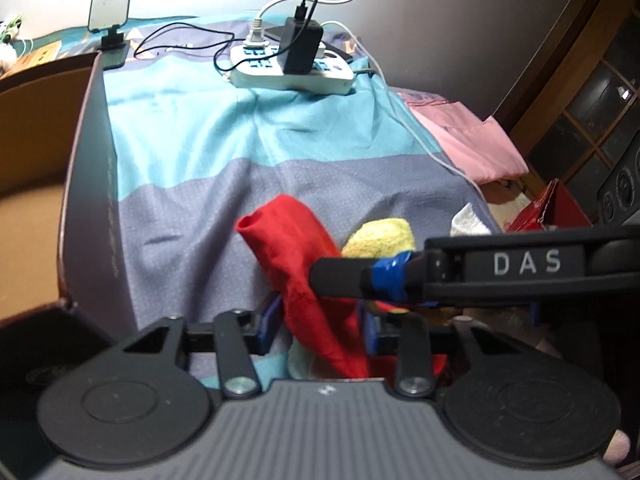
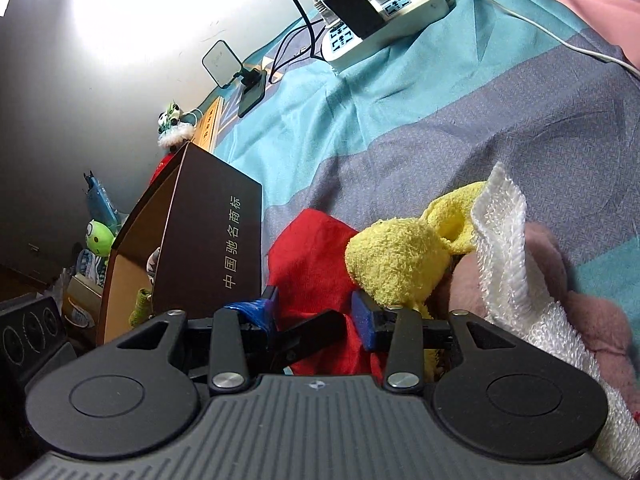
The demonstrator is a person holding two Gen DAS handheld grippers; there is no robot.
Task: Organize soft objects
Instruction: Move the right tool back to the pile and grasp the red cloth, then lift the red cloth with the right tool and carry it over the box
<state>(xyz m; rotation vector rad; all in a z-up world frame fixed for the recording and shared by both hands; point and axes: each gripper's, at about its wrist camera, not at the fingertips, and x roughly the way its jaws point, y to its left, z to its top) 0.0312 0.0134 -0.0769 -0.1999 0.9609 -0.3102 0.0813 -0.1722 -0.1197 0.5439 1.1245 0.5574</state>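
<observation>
A red cloth [image 1: 296, 248] lies on the striped bedsheet and runs between the blue pads of my left gripper [image 1: 320, 322], whose jaws stand open around it. A yellow towel [image 1: 380, 236] lies just right of it. My right gripper [image 1: 340, 280] reaches in from the right across the red cloth. In the right wrist view my right gripper [image 2: 316, 312] is open around the red cloth [image 2: 308, 248], with the yellow towel [image 2: 396, 260] against its right pad. A white towel [image 2: 504, 248] and a pink plush [image 2: 592, 316] lie to the right.
An open brown box [image 2: 208, 240] stands at the left, its wall [image 1: 88, 184] close to the cloths. A power strip [image 1: 292, 68] with chargers and cables sits further back on the bed. A phone stand [image 1: 110, 20] is at the back left. A pink sheet [image 1: 472, 136] lies at right.
</observation>
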